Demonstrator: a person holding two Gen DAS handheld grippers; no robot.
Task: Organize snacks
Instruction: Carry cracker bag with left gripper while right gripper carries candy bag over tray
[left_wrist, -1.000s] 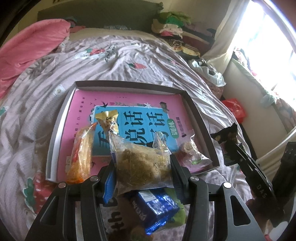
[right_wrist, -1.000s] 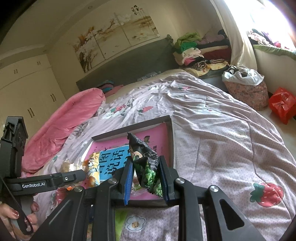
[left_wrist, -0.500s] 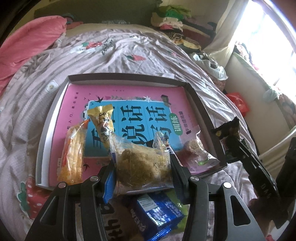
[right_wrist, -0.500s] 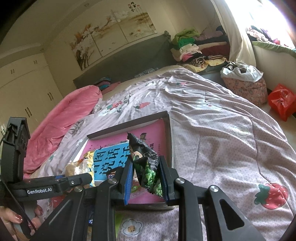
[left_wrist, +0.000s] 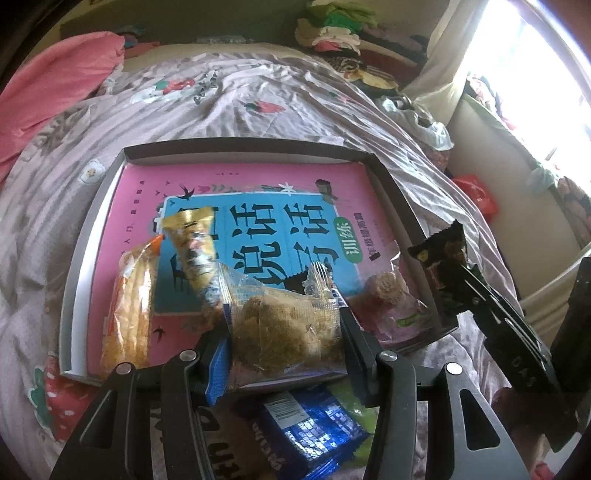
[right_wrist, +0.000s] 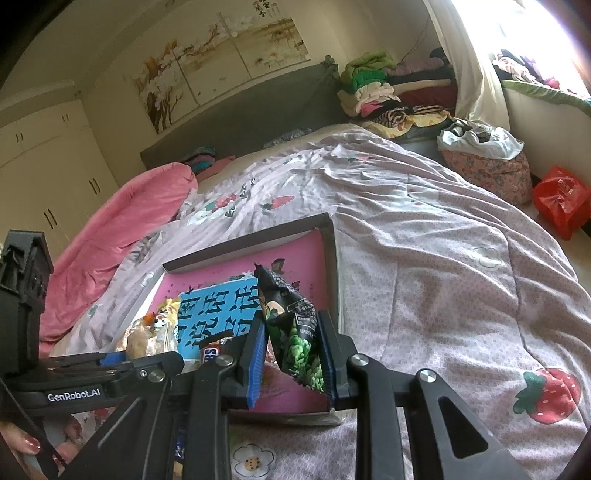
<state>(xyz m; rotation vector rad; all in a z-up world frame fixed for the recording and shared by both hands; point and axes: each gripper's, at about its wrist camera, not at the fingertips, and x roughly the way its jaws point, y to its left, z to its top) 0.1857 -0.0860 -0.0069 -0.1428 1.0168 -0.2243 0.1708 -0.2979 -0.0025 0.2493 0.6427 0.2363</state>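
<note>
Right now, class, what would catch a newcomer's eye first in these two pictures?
The shallow tray on the bed, its floor a pink and blue book cover with a few snack packets on its near side. In front, the left gripper clamps a clear packet of brown snack; the right gripper clamps a black and green packet over the tray's right edge.

The left wrist view looks steeply down along its fingers, close over the shallow box (left_wrist: 391, 192) lying on the bed (left_wrist: 258, 92). The right wrist view sits off the box's right side, aimed shallower toward the headboard (right_wrist: 240, 122) and wall painting (right_wrist: 221, 55). Both share the box, the quilt (and each other's gripper at the edge).
</note>
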